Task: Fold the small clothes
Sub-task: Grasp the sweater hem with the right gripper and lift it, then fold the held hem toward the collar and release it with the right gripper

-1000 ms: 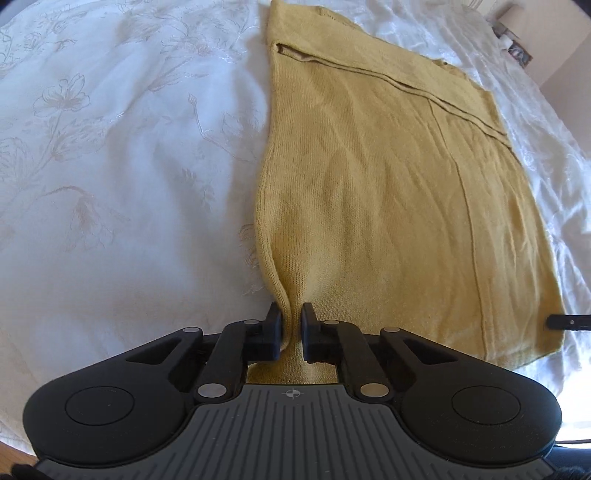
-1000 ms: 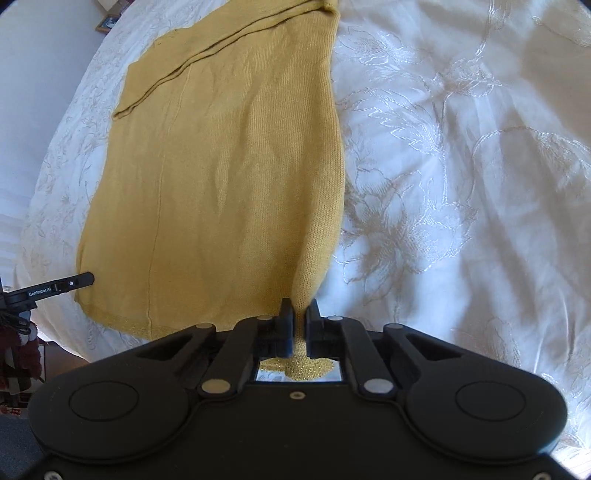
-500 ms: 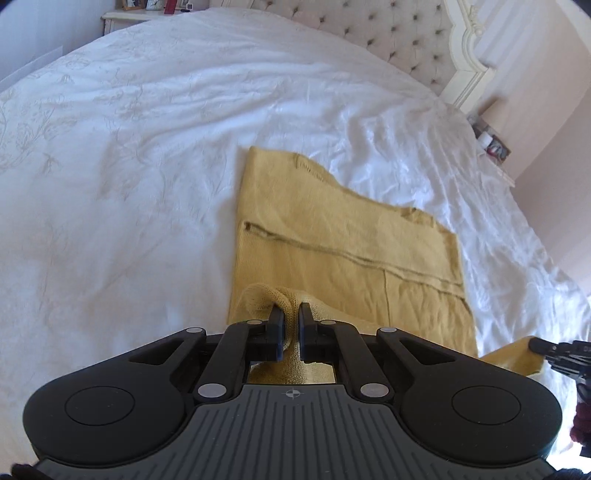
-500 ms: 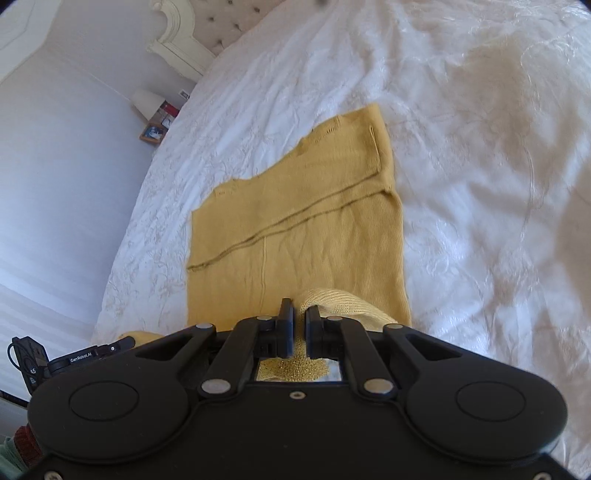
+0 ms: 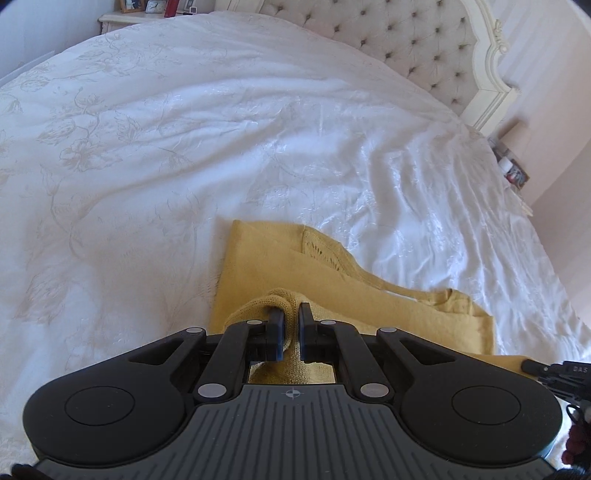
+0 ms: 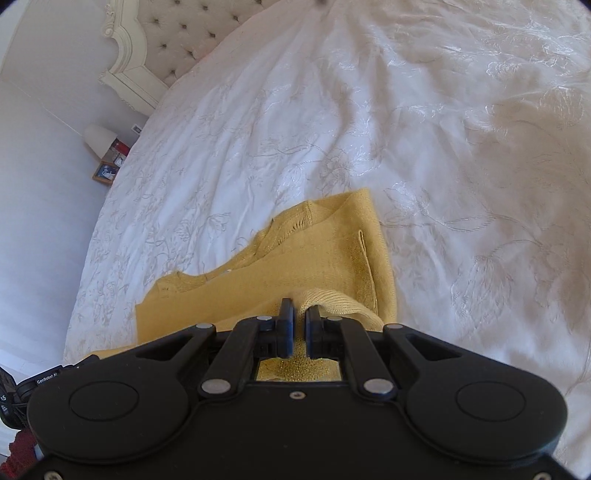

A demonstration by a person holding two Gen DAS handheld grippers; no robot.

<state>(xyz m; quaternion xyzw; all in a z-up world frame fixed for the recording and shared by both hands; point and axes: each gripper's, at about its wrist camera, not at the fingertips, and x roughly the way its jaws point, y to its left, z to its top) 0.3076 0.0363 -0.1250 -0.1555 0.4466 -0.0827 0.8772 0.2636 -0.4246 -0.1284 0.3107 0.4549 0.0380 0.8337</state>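
I hold the yellow knit top (image 5: 369, 306) by its near hem, one corner in each gripper. My left gripper (image 5: 291, 325) has its fingers pressed together on a bunched fold of the knit, and my right gripper (image 6: 300, 325) pinches the other corner the same way. Both corners are lifted over the part of the top that lies flat on the bed (image 5: 221, 129), so the hem is riding above the body of the garment, toward the neckline at the far end.

As I judge it, the side folds are already in: a sleeve or side panel lies turned in along the right edge in my right view, and the shape is a narrow strip. The bottom-to-top fold is under way but not laid down; the hem has not reached the neckline, and I have not let go. What is left is to set the hem down square on the far edge, release, and perhaps smooth it or fold once more.

The bed is covered in a white quilt with a faint flower pattern, a little wrinkled around the top. A pale tufted headboard (image 5: 424, 48) stands at the far end, with a bedside table (image 5: 122, 18) carrying small items on one side and a low shelf with a lamp (image 6: 98, 138) and framed pictures on the other. The walls are pale.
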